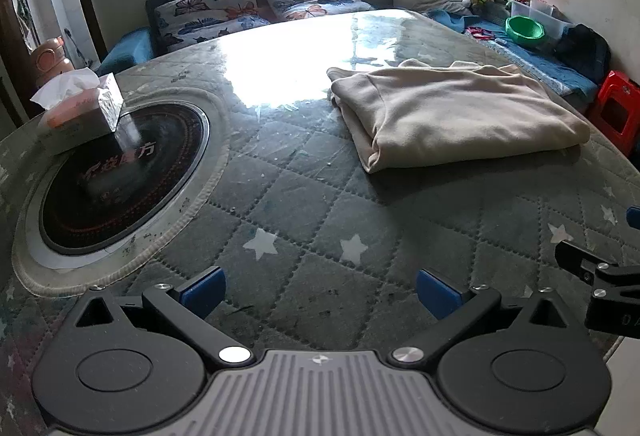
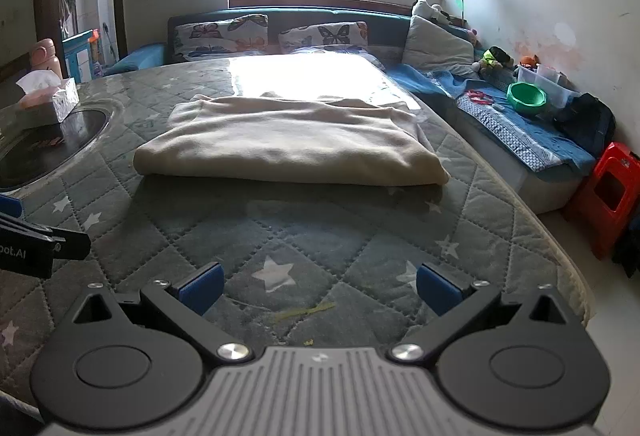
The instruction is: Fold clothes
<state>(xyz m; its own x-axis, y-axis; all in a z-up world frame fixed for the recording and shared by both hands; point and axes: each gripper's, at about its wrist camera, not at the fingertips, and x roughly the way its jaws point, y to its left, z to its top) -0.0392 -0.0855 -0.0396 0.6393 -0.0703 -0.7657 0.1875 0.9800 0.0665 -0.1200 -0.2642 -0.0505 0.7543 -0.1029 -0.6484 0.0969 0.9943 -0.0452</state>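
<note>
A beige garment (image 1: 452, 112) lies folded into a flat rectangle on the quilted grey table cover (image 1: 312, 204). In the right wrist view the garment (image 2: 288, 140) sits straight ahead, well beyond the fingers. My left gripper (image 1: 320, 292) is open and empty, low over the cover, with the garment ahead to its right. My right gripper (image 2: 320, 288) is open and empty near the table's front edge. Part of the right gripper shows at the left wrist view's right edge (image 1: 600, 276). Part of the left gripper shows at the right wrist view's left edge (image 2: 36, 244).
A round black hotplate (image 1: 120, 180) is set into the table at the left, with a tissue box (image 1: 80, 104) at its far rim. A sofa with butterfly cushions (image 1: 256, 4) runs behind. A red stool (image 2: 608, 192) and a green bowl (image 2: 526, 96) are on the right.
</note>
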